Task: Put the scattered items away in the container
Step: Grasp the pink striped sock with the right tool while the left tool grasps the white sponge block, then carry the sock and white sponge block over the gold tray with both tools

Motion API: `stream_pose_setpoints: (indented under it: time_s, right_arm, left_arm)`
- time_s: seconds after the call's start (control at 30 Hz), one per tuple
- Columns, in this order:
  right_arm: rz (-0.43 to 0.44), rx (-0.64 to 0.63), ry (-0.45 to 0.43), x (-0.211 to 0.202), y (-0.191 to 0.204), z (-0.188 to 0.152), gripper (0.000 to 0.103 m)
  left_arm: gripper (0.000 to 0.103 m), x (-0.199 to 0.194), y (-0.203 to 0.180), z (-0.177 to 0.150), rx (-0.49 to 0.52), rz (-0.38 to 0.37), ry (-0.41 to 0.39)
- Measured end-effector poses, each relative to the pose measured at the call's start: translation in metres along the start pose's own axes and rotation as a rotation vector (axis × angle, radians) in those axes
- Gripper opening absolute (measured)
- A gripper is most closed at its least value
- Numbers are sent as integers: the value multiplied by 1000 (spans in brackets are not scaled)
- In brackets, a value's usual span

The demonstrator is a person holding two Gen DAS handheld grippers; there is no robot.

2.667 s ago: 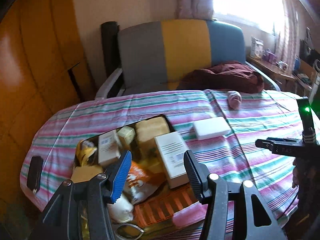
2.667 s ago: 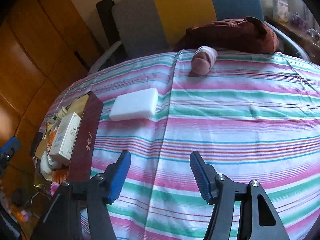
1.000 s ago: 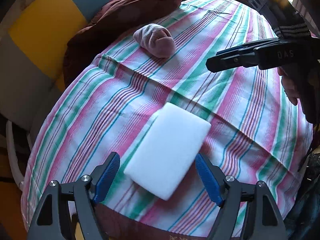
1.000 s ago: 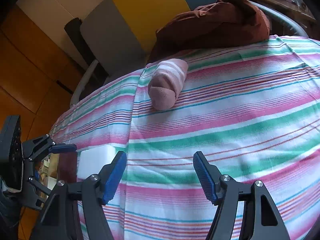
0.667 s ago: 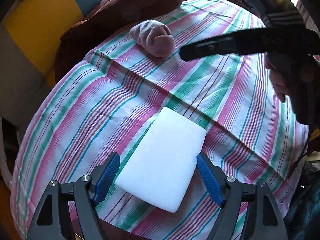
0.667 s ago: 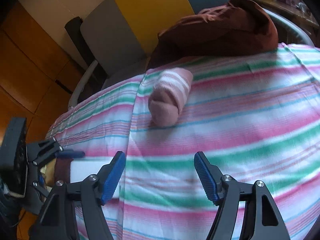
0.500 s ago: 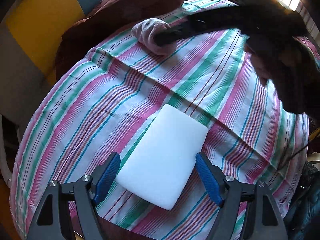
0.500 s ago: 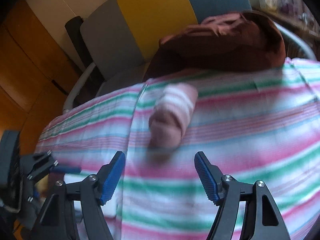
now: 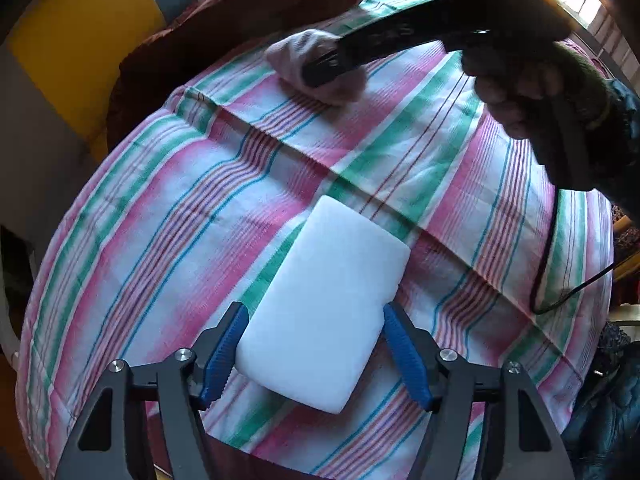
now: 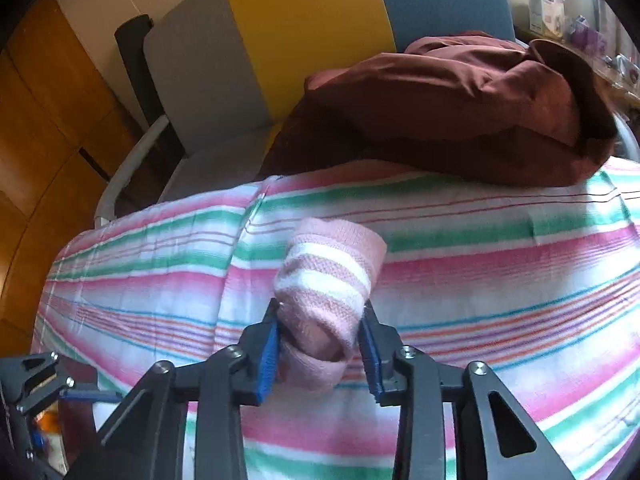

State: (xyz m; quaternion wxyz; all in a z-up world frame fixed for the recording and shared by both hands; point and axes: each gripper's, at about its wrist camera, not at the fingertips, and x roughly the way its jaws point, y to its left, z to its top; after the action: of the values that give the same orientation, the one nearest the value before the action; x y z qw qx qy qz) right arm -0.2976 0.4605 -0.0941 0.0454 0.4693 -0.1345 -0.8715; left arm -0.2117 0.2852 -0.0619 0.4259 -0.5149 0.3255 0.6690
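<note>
The right gripper (image 10: 320,354) is closed on the near end of the rolled pink-and-white striped sock (image 10: 328,280); the left gripper (image 9: 316,354) brackets the flat white rectangular foam sponge (image 9: 326,308), jaws apart, its 2 blue pads barely clear of the sides. The sponge is soft, so a shallow pinch could let it slip out on lifting. The sock could unroll and drag the pink, green and white striped cloth (image 9: 168,200). Both items lie on this cloth-covered table. Beyond its far edge, a crumpled maroon garment (image 10: 460,112) lies on a grey, yellow and blue chair (image 10: 280,32). Left stands orange wood panelling (image 10: 44,120). The container is not clearly visible.
</note>
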Motion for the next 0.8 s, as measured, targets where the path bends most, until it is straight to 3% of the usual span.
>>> stream_pose_setpoints:
  time_s: [0.1, 0.27, 0.5, 0.8]
  right_arm:
    - [-11, -39, 30, -9, 0, -7, 35]
    - [4, -124, 107, -27, 1, -21, 35]
    - [1, -198, 187, -34, -1, -46, 34]
    - [32, -154, 175, -41, 0, -57, 32]
  left_arm:
    - [69, -1, -5, -4, -12, -74, 41]
    - [71, 0, -12, -6, -21, -73, 61]
    - [71, 7, -25, -12, -14, 20, 87]
    - [66, -21, -50, -28, -79, 19, 3]
